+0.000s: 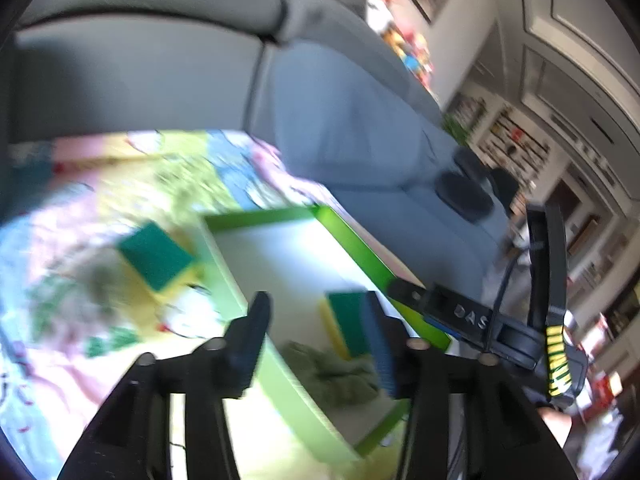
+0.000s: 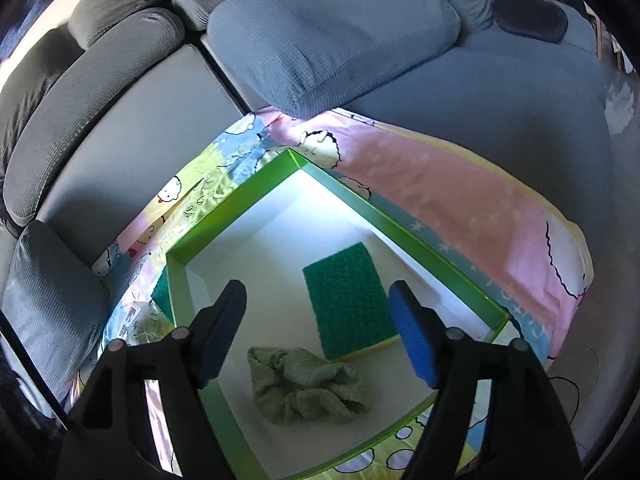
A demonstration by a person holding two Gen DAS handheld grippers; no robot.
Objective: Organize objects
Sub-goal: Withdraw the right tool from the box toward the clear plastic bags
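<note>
Right claw (image 2: 320,332) hovers over the green-rimmed box (image 2: 420,248), jaws apart, holding nothing. A green scouring sponge (image 2: 348,300) lies flat in the box beside a crumpled olive cloth (image 2: 304,388), apparently collected there. Left claw (image 1: 316,340) is partly open and empty. A second sponge (image 1: 156,256) lies outside on the patterned blanket (image 1: 72,216), likely next.

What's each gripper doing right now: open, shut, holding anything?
Left gripper: open, empty, over the green box.
Right gripper: open, empty, above the sponge in the box.
</note>
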